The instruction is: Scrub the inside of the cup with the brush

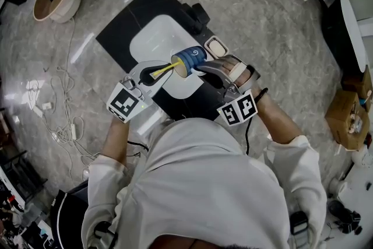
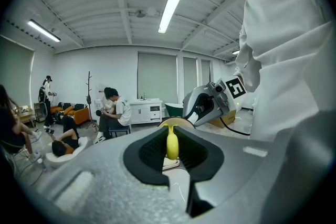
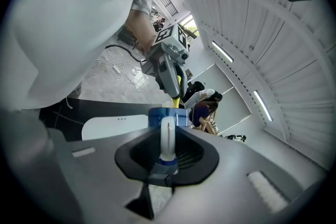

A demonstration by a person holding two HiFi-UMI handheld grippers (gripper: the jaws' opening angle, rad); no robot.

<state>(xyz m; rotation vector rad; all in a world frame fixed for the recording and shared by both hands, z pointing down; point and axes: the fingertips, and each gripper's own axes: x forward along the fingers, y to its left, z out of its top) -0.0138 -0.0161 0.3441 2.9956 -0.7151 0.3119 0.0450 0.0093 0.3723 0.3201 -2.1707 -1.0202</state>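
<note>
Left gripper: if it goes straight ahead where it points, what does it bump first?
Probably the blue cup. The left gripper, shut on the yellow brush, points at the open mouth of that cup, which the right gripper holds just ahead.

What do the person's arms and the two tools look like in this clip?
Both the left tool and right tool have grey bodies with black pads, each bearing a white cube of black square markers. A black cable trails from the right one. White sleeves end near the elbows.
</note>
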